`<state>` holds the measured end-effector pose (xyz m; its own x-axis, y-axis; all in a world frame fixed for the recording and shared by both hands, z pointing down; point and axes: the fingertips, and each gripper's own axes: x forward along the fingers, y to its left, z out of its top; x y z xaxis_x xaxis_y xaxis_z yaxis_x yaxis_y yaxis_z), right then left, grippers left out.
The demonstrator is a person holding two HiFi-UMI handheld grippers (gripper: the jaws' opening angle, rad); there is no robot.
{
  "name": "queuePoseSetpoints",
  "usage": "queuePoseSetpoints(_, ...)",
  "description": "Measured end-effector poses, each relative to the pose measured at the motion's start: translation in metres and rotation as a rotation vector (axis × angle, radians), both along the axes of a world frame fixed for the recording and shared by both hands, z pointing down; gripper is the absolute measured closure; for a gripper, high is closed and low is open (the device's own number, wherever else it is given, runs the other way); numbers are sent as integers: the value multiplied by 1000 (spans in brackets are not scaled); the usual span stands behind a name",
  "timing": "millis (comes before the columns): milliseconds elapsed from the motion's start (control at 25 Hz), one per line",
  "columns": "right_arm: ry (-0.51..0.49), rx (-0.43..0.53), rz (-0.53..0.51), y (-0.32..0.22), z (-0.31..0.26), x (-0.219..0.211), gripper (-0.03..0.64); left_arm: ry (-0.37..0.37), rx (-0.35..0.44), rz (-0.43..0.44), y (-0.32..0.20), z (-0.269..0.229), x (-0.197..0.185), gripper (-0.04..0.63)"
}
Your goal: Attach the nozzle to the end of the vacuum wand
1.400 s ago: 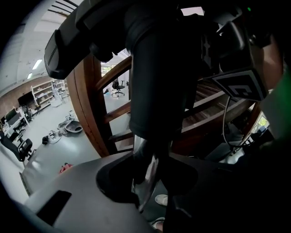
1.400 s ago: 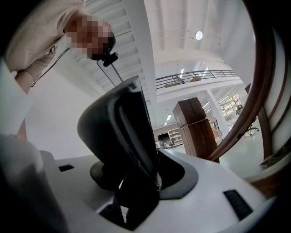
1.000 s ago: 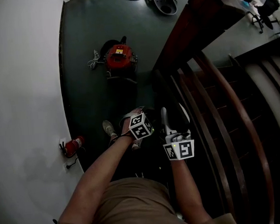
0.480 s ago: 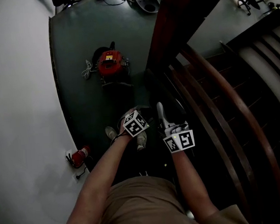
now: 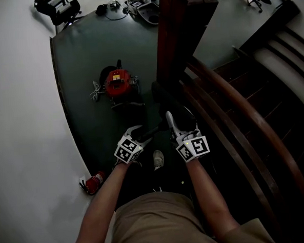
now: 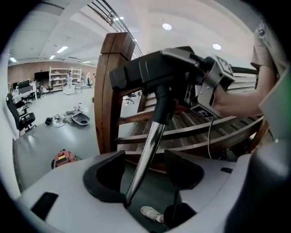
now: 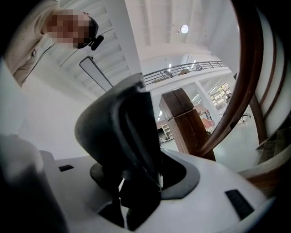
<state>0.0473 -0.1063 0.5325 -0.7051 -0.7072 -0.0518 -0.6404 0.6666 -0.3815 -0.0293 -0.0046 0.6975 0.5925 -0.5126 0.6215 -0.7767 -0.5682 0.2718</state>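
Our left tongs have just been opening and now stand wide. The chrome tube of the vacuum wand rises between the jaws. It lies close against the pad on the picture's left and is clear of the other pad, so nothing is clamped there. Our right tongs are closed on a black moulded piece that we take to be the nozzle. In the left gripper view this piece sits across the top of the tube like the bar of a T, with the right tongs at its far end.

What matters for the next move is the wand's long axis. It runs from the gap of the left tongs up and away, leaning slightly right, and ends at the black piece. The left hand is therefore nearer the tube, and the right hand is already on the nozzle. From here the collar looks to be over the tube's end, but we cannot tell whether it is pushed fully home.

If it still needs seating, we judge that the left tongs should close on the tube where they stand. The right hand should then press straight down the tube's line, not across it. The red vacuum body sits well apart on the dark floor, near the wooden post at the foot of the stairs.
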Motion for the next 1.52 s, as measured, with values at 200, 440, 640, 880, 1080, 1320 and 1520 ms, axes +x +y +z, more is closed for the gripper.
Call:
queuePoseSetpoints(200,-33,-63,45,-33,4,7,422,104,47,-150,-5,-34,-48,333)
queuePoseSetpoints(440,-81,-153,93,-71,12,5,411,184,74,-242,-17,-58,-109,333)
queuePoseSetpoints(640,-81,-200,151,-95,14,-5,407,261,74,-246,-26,-74,-148,333)
queuePoseSetpoints(880,-85,-224,213,-118,16,-18,400,305,57,-163,-31,-80,-160,333)
queuePoseSetpoints(1080,-98,-224,238,-154,22,-30,396,300,22,-128,-53,-69,-165,333)
queuePoseSetpoints(1320,-157,-238,245,-212,37,-33,393,278,-7,-178,-98,-64,-168,333)
queuePoseSetpoints(1520,-216,-259,284,-237,51,-10,374,249,-11,-175,-129,-71,-157,333)
